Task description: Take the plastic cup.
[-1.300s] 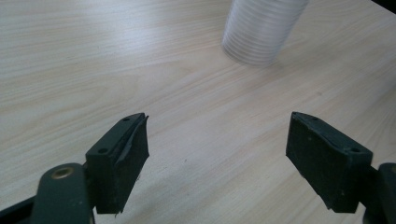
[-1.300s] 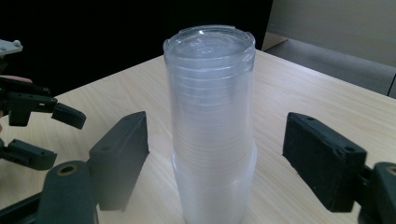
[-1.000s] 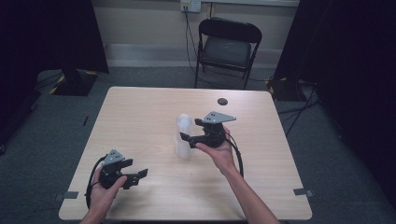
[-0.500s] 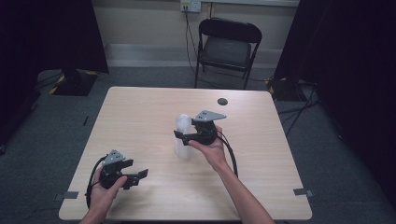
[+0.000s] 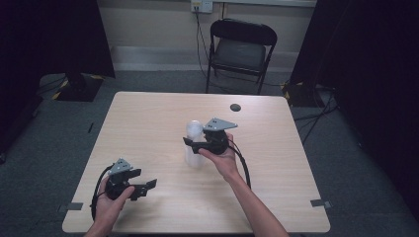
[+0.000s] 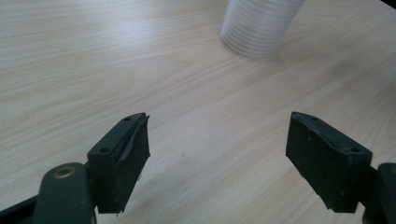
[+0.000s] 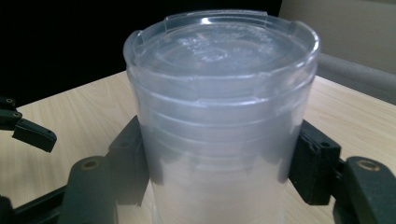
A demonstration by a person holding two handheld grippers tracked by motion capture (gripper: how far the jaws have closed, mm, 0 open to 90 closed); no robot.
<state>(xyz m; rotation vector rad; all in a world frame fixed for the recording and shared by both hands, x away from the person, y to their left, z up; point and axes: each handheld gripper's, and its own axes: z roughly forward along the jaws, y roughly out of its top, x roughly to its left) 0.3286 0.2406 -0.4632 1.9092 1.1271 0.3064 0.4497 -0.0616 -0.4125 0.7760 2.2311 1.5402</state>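
Note:
A translucent ribbed plastic cup (image 5: 193,129) with a clear lid (image 7: 219,44) stands upright near the middle of the wooden table (image 5: 148,123). My right gripper (image 5: 193,146) comes at the cup from the right, held level. Its jaws have just been closing with the cup (image 7: 219,140) between them, and both pads now press on its sides. My left gripper (image 5: 144,178) is held low at the table's front left, open and holding nothing. In the left gripper view the gripper (image 6: 219,121) points over bare tabletop with the cup (image 6: 259,28) farther ahead.
A small black round object (image 5: 235,107) lies on the table's far side. A black folding chair (image 5: 239,49) stands beyond the far edge. The left gripper's jaw tip (image 7: 28,130) shows at the left of the right gripper view.
My right gripper has shifted left to the cup and its jaws have closed in on the cup's sides. The left gripper has stayed where it was.

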